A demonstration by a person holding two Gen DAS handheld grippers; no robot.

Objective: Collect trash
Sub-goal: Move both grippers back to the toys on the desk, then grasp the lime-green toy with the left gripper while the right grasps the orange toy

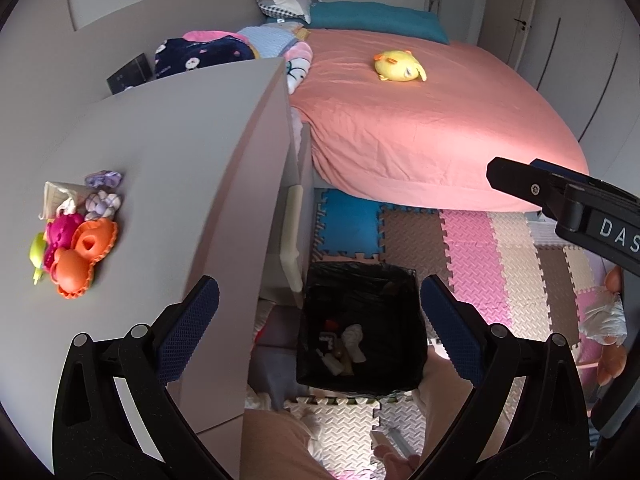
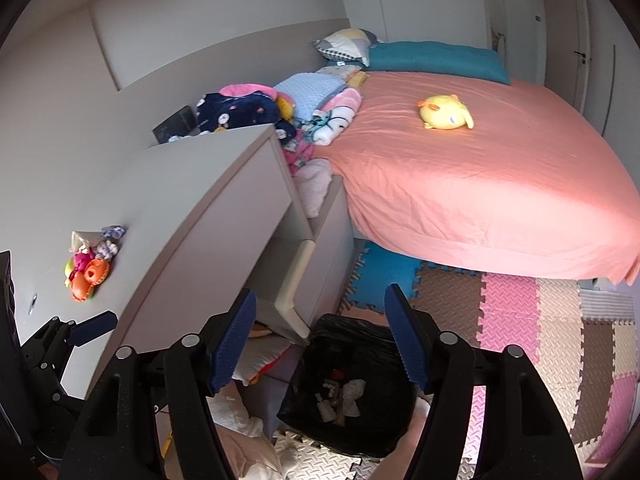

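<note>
Left hand-held gripper (image 1: 320, 320): jaws spread wide, nothing between the blue pads; it hangs above the trash bin (image 1: 360, 376). Right hand-held gripper (image 2: 320, 340): jaws also wide apart, empty, likewise over the bin. In the left wrist view the right hand-held gripper shows at the right edge; in the right wrist view the left one shows at the lower left.

Trash bin: square, lined with a black bag, standing on the foam puzzle-mat floor (image 1: 472, 248) just beside the end of the grey surface (image 1: 168, 128). Inside, at the bottom: a crumpled white tissue (image 1: 354, 340), a small red piece, a few pale scraps. Exact kind of the scraps cannot be told.

On the grey surface, near its left edge: a cluster of toys (image 1: 80, 248), orange, pink, yellow-green, with lilac pieces and a small paper packet touching them.

Bed (image 1: 440, 128) with pink sheet beyond the bin; yellow plush toy (image 1: 400, 66) lying on it, folded blankets and pillows at the head end.

A person's leg shows at the bottom of the left wrist view.
</note>
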